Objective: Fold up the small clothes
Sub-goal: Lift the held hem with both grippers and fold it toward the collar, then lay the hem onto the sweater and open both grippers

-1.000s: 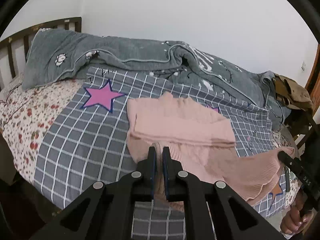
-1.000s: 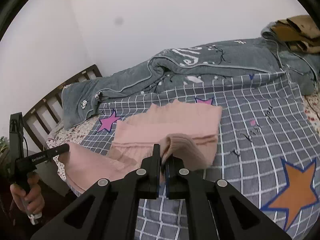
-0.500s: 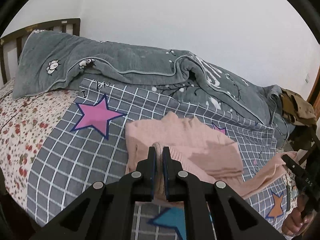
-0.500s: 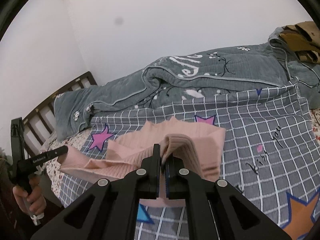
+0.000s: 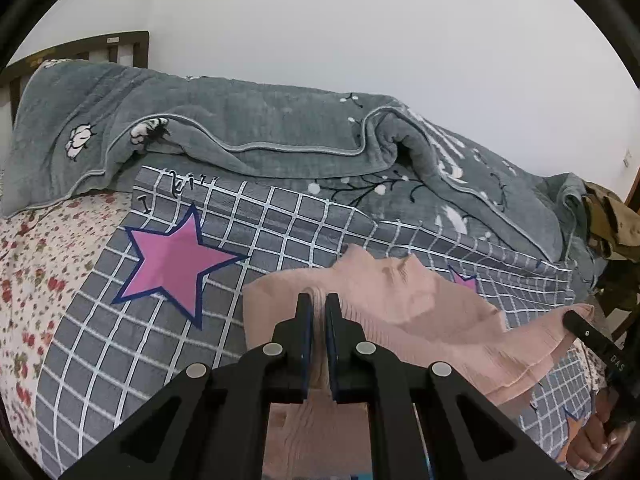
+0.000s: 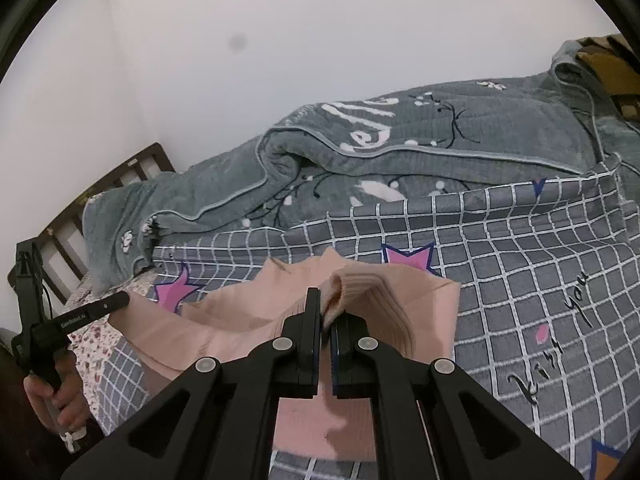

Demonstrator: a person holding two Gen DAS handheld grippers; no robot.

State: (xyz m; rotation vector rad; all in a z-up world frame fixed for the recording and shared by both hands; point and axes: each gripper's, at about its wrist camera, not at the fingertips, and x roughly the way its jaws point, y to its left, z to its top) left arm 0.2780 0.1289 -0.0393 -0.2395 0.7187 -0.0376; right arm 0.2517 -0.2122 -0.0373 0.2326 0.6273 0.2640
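Right now the pink knitted garment (image 5: 420,304) hangs stretched between the two tools above the grey checked bedspread (image 5: 100,344). Seen from its own camera, the left gripper (image 5: 316,308) has its jaws pressed together on a ribbed edge of the knit, which rises in a thin fold between the pads and drapes below them. From there the fabric runs off to the right, where its far end meets the dark tip of the other tool, beside a hand (image 5: 592,440) at the frame's lower right.

From the right wrist view, the right gripper (image 6: 325,304) likewise pinches a bunched, ribbed hem of the garment (image 6: 240,316), a loop of cloth bulging just above and to the right of its fingertips. The rest spreads leftward toward the left tool, held by a hand (image 6: 64,400). Behind the garment lie a rumpled grey quilt (image 6: 440,156) and a wooden headboard (image 6: 120,176).
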